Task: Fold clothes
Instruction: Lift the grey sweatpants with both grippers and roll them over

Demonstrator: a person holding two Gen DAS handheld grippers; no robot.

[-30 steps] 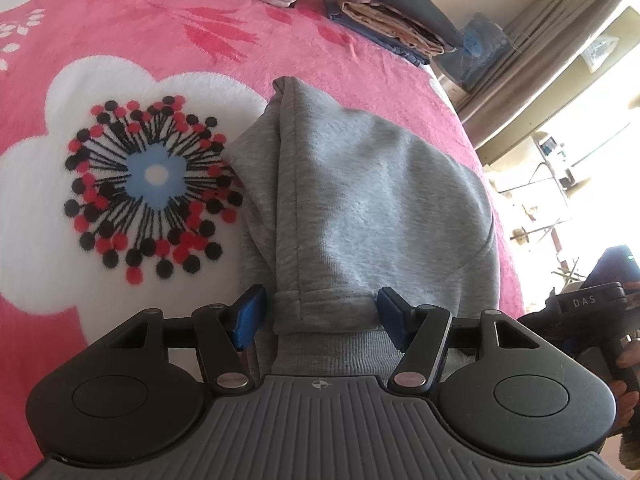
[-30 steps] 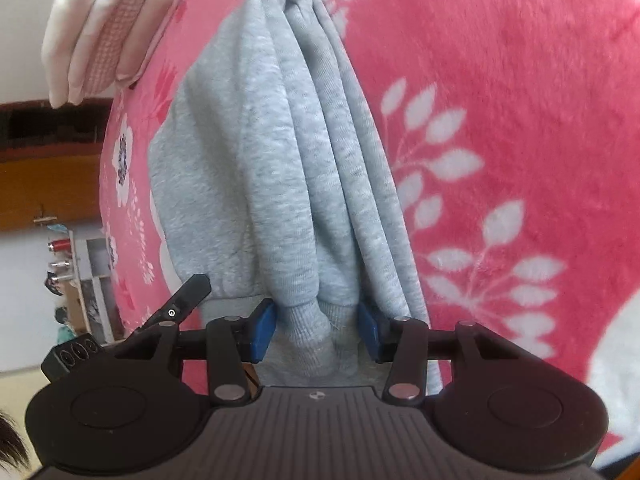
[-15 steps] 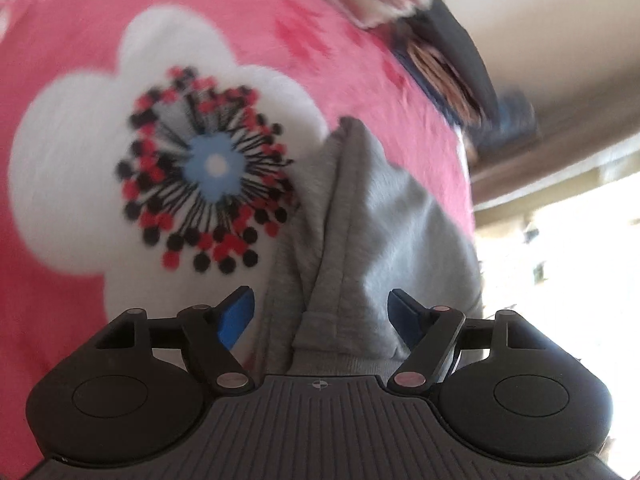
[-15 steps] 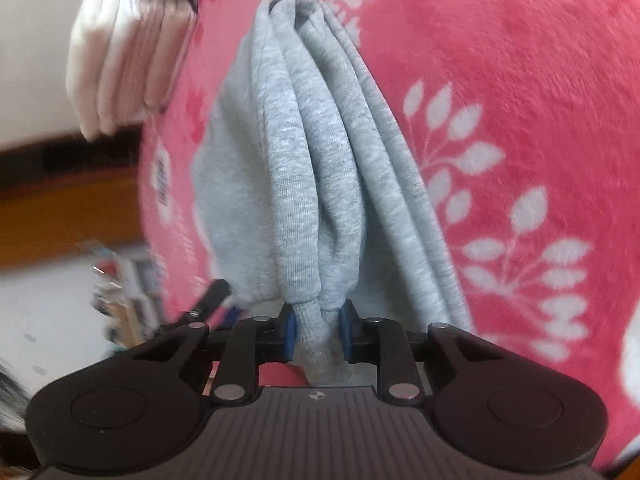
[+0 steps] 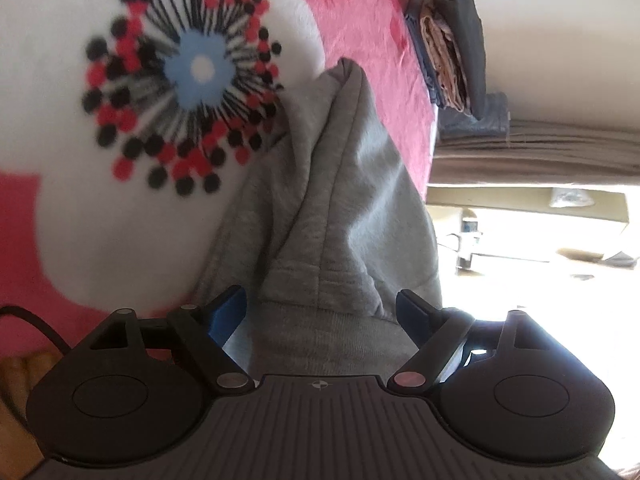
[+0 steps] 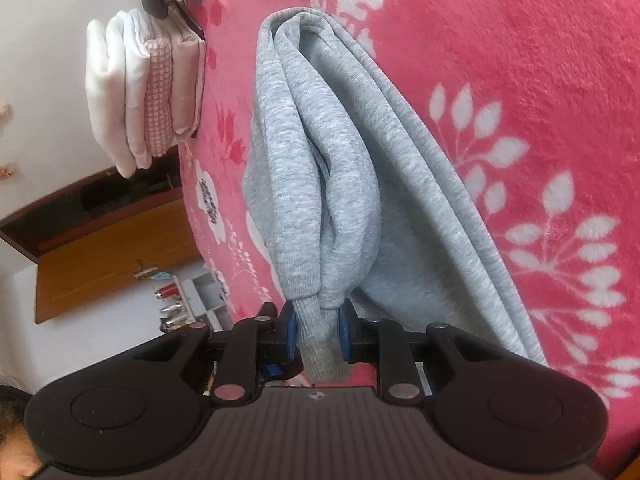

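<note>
A grey sweatshirt (image 5: 340,200) lies bunched on a pink flowered blanket (image 5: 360,12). In the left wrist view its ribbed hem sits between the blue pads of my left gripper (image 5: 322,316), whose jaws are opening and stand wide, clear of the cloth on both sides. In the right wrist view the grey sweatshirt (image 6: 332,168) hangs in long folds from my right gripper (image 6: 318,330), which is shut on a gathered ribbed edge pinched between its blue pads. The far end of the garment rests on the blanket (image 6: 520,60).
A stack of folded white and pink cloths (image 6: 144,96) and a pile of dark folded clothes (image 5: 452,52) lie at the far edge of the bed. Beyond the bed are curtains (image 5: 540,148), a wooden cabinet (image 6: 104,248) and a shelf with small bottles (image 6: 172,300).
My left gripper has rolled and its jaws have spread wider around the hem. My right gripper has closed from loosely around the gathered edge to pinching it, and has tilted.
</note>
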